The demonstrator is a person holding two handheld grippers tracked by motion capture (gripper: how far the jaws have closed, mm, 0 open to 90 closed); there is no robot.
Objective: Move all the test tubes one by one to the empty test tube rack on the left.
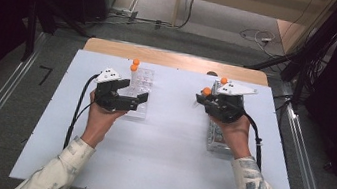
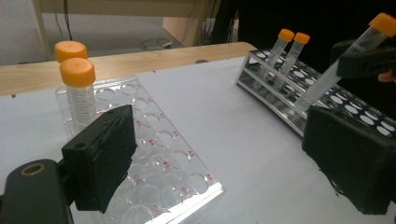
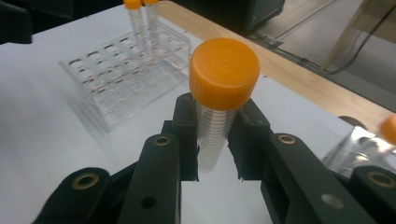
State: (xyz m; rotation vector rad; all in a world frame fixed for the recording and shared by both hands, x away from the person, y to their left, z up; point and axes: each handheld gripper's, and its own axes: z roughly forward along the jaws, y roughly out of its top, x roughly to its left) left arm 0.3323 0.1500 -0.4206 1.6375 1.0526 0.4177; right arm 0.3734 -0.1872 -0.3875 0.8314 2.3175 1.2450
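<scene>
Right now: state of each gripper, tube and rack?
left gripper: open, empty, over the clear rack
right gripper: shut on the held tube
held tube: capped, tilted, out of any rack
clear rack: flat on table, two capped tubes upright at its far end
metal rack: two capped tubes standing in it

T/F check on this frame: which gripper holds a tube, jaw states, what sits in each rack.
1. The right gripper is shut on an orange-capped tube. True.
2. The left gripper holds a tube. False: its jaws stand open, with nothing between them.
3. Two capped tubes stand in the clear rack. True.
4. The metal rack has no tubes in it. False: two capped tubes stand in it.
</scene>
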